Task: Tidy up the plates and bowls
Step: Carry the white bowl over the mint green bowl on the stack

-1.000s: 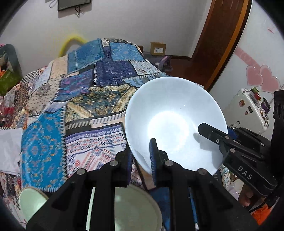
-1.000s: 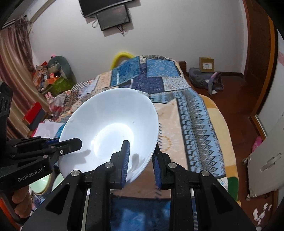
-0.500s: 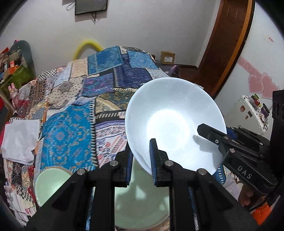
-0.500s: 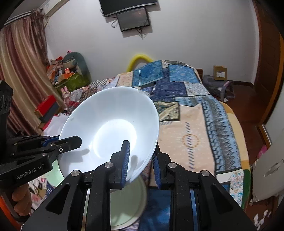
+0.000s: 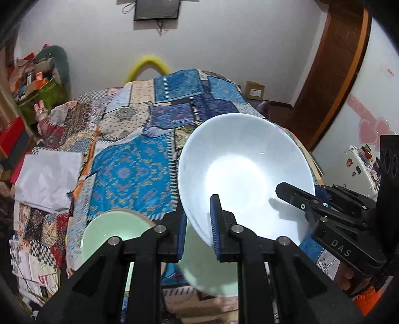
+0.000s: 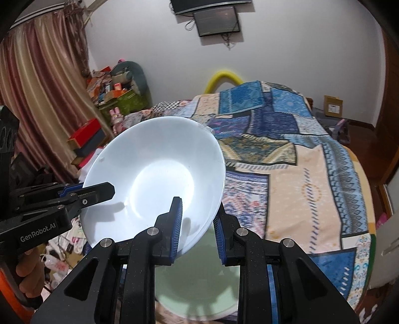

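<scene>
White bowl (image 5: pixel 245 174) held tilted in the air above the pale green plate (image 6: pixel 197 281) | left tool (image 5: pixel 198 230) and right tool (image 6: pixel 197 228) each pinch opposite rim edges | advice: level it, lower both together onto the plate

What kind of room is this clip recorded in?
Most likely a bedroom in a home. A bed under a patchwork quilt fills most of the view, a screen hangs on the wall, and a curtain with household clutter piled beside it stands on one side.
</scene>
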`<state>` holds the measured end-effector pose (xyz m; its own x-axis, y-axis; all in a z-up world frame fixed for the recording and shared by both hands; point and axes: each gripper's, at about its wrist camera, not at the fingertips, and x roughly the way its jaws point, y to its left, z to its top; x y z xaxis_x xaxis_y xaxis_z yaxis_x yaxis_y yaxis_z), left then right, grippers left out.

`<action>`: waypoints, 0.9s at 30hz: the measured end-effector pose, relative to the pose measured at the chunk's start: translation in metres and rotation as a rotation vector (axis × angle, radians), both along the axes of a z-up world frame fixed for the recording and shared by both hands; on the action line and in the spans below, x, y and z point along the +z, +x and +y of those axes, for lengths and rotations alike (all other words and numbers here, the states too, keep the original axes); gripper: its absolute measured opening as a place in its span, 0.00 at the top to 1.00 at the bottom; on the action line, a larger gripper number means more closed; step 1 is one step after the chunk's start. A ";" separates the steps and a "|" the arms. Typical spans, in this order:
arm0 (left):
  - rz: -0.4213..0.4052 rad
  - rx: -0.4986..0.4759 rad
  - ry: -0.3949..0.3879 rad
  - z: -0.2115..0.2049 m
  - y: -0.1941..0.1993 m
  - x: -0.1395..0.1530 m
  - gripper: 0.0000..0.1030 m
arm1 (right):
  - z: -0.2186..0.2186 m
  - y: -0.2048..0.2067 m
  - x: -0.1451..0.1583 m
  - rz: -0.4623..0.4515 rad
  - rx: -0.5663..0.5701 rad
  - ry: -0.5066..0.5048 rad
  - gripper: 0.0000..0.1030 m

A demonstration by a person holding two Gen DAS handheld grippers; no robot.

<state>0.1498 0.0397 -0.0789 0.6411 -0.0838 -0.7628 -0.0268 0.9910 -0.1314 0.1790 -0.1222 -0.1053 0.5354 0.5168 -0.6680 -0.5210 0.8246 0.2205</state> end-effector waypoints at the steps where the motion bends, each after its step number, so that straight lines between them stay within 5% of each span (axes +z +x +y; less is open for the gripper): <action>1: 0.001 0.009 0.000 0.006 -0.004 0.000 0.83 | 0.005 -0.002 -0.001 0.001 0.009 0.001 0.78; 27: 0.073 0.178 -0.015 0.111 -0.051 -0.041 0.83 | 0.105 -0.023 -0.039 0.099 0.179 -0.035 0.78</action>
<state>0.0986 0.1506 -0.1201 0.5895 0.0143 -0.8076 -0.2114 0.9677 -0.1372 0.1555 -0.0169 -0.1446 0.3679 0.5730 -0.7324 -0.6368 0.7292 0.2506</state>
